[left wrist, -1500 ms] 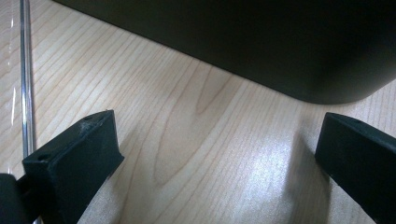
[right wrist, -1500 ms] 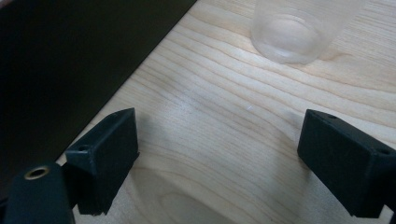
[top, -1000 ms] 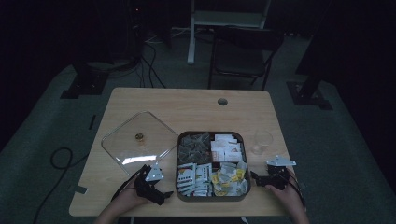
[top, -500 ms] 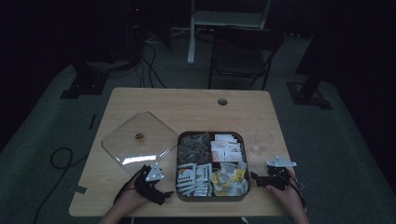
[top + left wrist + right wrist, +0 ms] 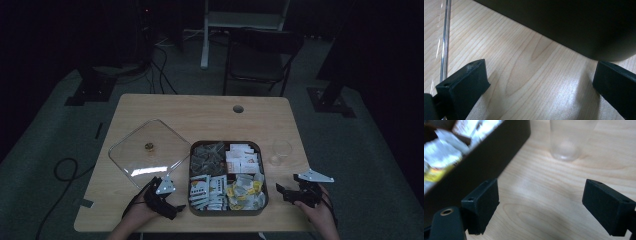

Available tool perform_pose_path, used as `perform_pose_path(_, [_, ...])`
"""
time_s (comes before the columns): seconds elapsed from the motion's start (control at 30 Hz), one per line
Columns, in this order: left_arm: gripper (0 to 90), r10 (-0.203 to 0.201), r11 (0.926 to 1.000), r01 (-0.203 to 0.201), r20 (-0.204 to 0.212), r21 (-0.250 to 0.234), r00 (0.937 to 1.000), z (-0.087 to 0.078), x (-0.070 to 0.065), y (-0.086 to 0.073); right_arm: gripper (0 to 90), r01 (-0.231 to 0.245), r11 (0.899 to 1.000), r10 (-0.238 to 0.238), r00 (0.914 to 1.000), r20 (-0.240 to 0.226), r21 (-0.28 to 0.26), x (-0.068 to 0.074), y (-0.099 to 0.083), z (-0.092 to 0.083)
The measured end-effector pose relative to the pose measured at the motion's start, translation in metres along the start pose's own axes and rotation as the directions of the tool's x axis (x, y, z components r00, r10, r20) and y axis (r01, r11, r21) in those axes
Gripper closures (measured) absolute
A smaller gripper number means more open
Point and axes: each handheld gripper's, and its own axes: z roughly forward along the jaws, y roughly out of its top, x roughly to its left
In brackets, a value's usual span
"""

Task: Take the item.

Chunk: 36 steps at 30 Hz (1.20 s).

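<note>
A dark compartment tray [image 5: 262,172] full of tea bags and packets sits at the front middle of the wooden table [image 5: 200,112]. My left gripper [image 5: 172,206] rests open on the table just left of the tray; the tray's dark wall [image 5: 564,22] rises ahead of its spread jaws. To the tray's right my right gripper [image 5: 281,190] lies open on the wood, with the tray wall [image 5: 491,152] at its left and a clear glass cup [image 5: 569,137] ahead. That cup [image 5: 281,151] stands beside the tray's right edge. Nothing is between either pair of jaws.
A clear square lid [image 5: 149,152] with a small knob lies flat left of the tray; its edge [image 5: 445,42] shows beside my left jaw. The table has a round cable hole [image 5: 238,108] near its far edge. A chair [image 5: 262,55] stands beyond the table.
</note>
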Motion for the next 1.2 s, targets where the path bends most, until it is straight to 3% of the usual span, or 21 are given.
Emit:
perform_pose_path(0.13, [0.3,-0.001,1.0,0.001,0.0,0.0,1.0,0.0,0.0,0.0,14.6,-0.004,1.0,0.004,0.9999,-0.014,-0.025,0.005,0.004,-0.007])
perform_pose_path(0.3, [0.3,0.0,1.0,0.0,0.0,0.0,1.0,0.0,0.0,0.0,14.6,0.013,0.997,-0.02,0.9963,-0.084,-0.081,0.014,0.017,-0.018])
perform_pose_path(0.5, [0.3,0.0,1.0,0.0,0.0,0.0,1.0,0.0,0.0,0.0,14.6,0.065,0.99,-0.086,0.9816,-0.171,-0.122,0.028,0.036,-0.022])
perform_pose_path(0.6, [0.3,0.0,1.0,0.0,0.0,0.0,1.0,0.0,0.0,0.0,14.6,0.098,0.986,-0.125,0.9694,-0.211,-0.135,0.036,0.045,-0.021])
perform_pose_path(0.8, [0.3,0.0,1.0,0.0,0.0,0.001,1.0,0.0,0.0,0.0,16.6,0.166,0.974,-0.208,0.9262,-0.315,-0.154,0.059,0.056,-0.012])
perform_pose_path(0.93, [0.3,0.0,1.0,0.0,0.0,0.0,1.0,0.0,0.0,0.0,18.3,0.18,0.97,-0.227,0.9099,-0.347,-0.163,0.067,0.058,-0.006])
perform_pose_path(0.97, [0.3,0.0,1.0,0.0,0.0,0.0,1.0,0.0,0.0,0.0,19.1,0.203,0.967,-0.248,0.8962,-0.368,-0.157,0.073,0.059,-0.002])
perform_pose_path(1.2, [0.3,0.0,1.0,0.0,0.0,0.0,1.0,0.0,0.0,0.0,26.0,0.253,0.96,-0.279,0.8659,-0.415,-0.118,0.09,0.059,0.015])
